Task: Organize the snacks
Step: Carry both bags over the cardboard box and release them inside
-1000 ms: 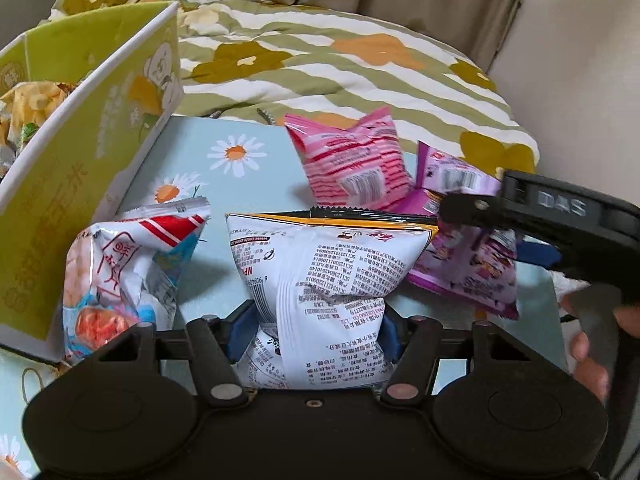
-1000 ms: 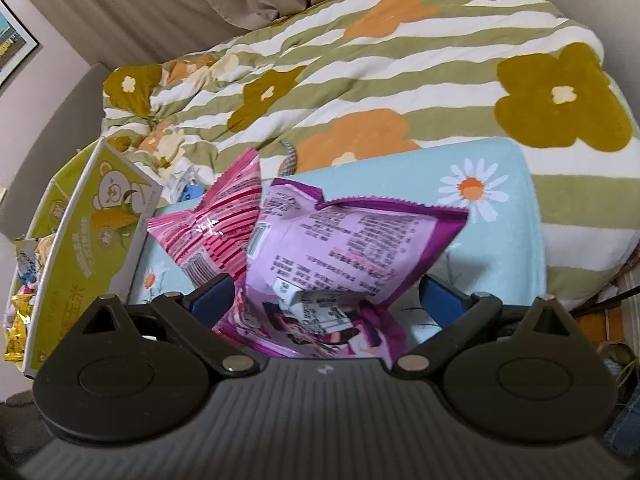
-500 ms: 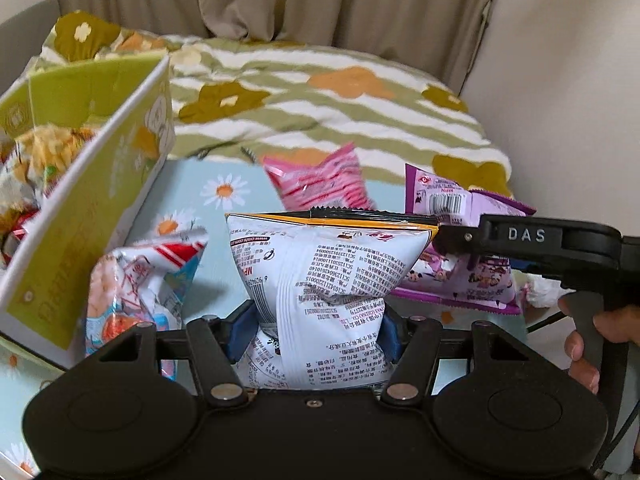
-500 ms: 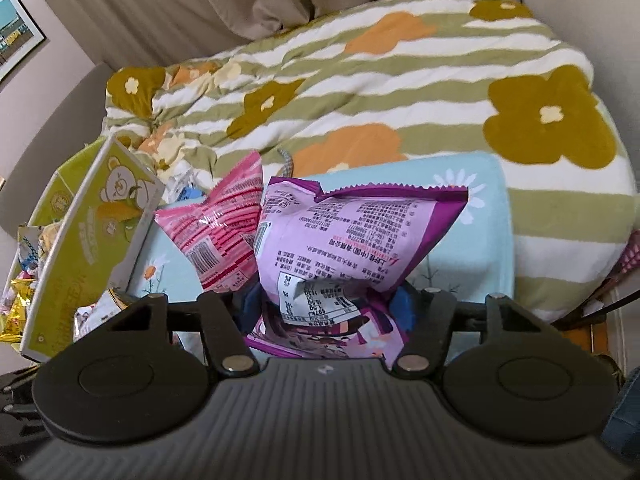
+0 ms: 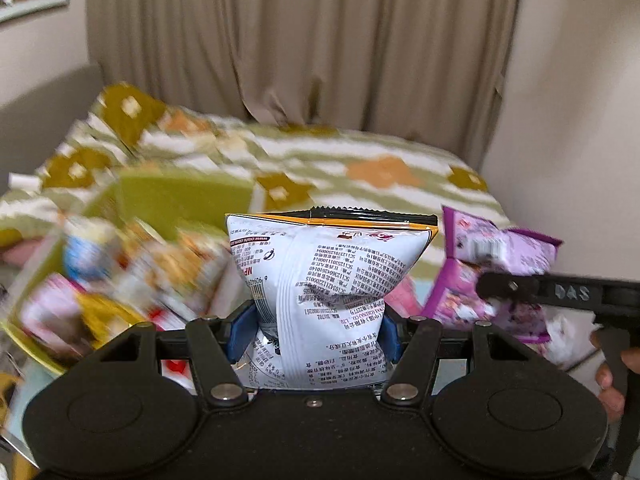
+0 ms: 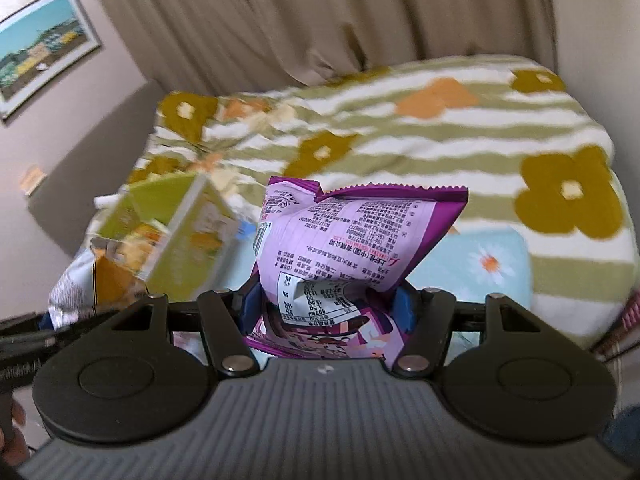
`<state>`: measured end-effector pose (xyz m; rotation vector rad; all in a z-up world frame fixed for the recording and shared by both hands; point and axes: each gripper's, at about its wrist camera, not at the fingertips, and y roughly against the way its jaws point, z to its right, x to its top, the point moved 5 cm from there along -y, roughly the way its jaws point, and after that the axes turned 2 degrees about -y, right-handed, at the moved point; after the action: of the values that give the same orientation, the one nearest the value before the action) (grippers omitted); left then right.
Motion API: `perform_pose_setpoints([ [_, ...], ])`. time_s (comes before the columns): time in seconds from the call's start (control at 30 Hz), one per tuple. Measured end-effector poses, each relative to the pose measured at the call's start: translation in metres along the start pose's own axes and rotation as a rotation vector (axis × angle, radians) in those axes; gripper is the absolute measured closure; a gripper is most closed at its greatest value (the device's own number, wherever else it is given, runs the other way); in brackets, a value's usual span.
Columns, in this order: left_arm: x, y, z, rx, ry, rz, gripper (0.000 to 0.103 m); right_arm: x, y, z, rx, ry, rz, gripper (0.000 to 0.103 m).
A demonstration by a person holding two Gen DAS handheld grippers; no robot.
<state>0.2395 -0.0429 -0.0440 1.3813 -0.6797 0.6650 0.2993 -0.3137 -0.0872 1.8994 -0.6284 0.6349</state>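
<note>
My left gripper [image 5: 314, 334] is shut on a white snack bag [image 5: 328, 280] with black print and an orange top edge, held up in the air. My right gripper [image 6: 326, 310] is shut on a purple snack bag [image 6: 352, 236], also lifted; both show in the left wrist view, gripper [image 5: 560, 294] and bag [image 5: 500, 272], at the right. The green cardboard box [image 5: 176, 200] with several snack packs [image 5: 132, 280] inside lies below and left of the white bag. In the right wrist view the box [image 6: 180, 232] is at the left, with the white bag [image 6: 80, 284] before it.
A pink bag [image 5: 402, 298] lies on the light blue daisy cloth [image 6: 492, 264]. Behind is a green striped flower blanket [image 6: 440, 140], beige curtains [image 5: 300, 40] and walls. A framed picture [image 6: 40, 48] hangs at the left.
Both grippers have risen with their bags and tilted up, so more curtain shows. The left one has swung left over the green box. The right gripper closed on the purple bag.
</note>
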Motion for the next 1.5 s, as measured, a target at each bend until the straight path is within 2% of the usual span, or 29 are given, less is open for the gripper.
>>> perform_pose_setpoints([
  [0.17, 0.039, 0.014, -0.056, 0.068, -0.043, 0.067, 0.038, 0.021, 0.001, -0.059, 0.071, 0.050, 0.045, 0.025],
  [0.37, 0.077, 0.004, -0.127, 0.090, -0.085, 0.070, 0.037, 0.038, -0.023, -0.133, 0.133, 0.062, 0.050, 0.025],
  [0.57, 0.098, -0.041, -0.189, 0.052, -0.114, -0.014, 0.037, 0.056, -0.064, -0.202, 0.122, 0.075, 0.054, 0.025],
  [0.73, 0.105, -0.085, -0.227, 0.008, -0.108, -0.081, 0.037, 0.060, -0.105, -0.243, 0.083, 0.061, 0.028, 0.025],
  [0.9, 0.108, -0.131, -0.246, -0.066, -0.123, -0.174, 0.035, 0.056, -0.141, -0.259, 0.020, 0.004, -0.010, 0.025],
  [1.0, 0.106, -0.148, -0.249, -0.105, -0.129, -0.213, 0.011, 0.054, -0.157, -0.262, -0.022, -0.036, -0.020, 0.025],
  [1.03, 0.105, -0.149, -0.250, -0.116, -0.131, -0.207, 0.008, 0.053, -0.159, -0.261, -0.033, -0.048, -0.023, 0.025],
  [1.17, 0.101, -0.145, -0.253, -0.133, -0.133, -0.196, 0.007, 0.050, -0.166, -0.259, -0.081, -0.060, -0.032, 0.025],
  [1.3, 0.098, -0.131, -0.254, -0.134, -0.119, -0.152, 0.007, 0.051, -0.170, -0.258, -0.116, -0.054, -0.030, 0.025],
  [1.5, 0.099, -0.110, -0.258, -0.091, -0.095, -0.096, 0.006, 0.056, -0.174, -0.268, -0.110, -0.006, -0.042, 0.025],
])
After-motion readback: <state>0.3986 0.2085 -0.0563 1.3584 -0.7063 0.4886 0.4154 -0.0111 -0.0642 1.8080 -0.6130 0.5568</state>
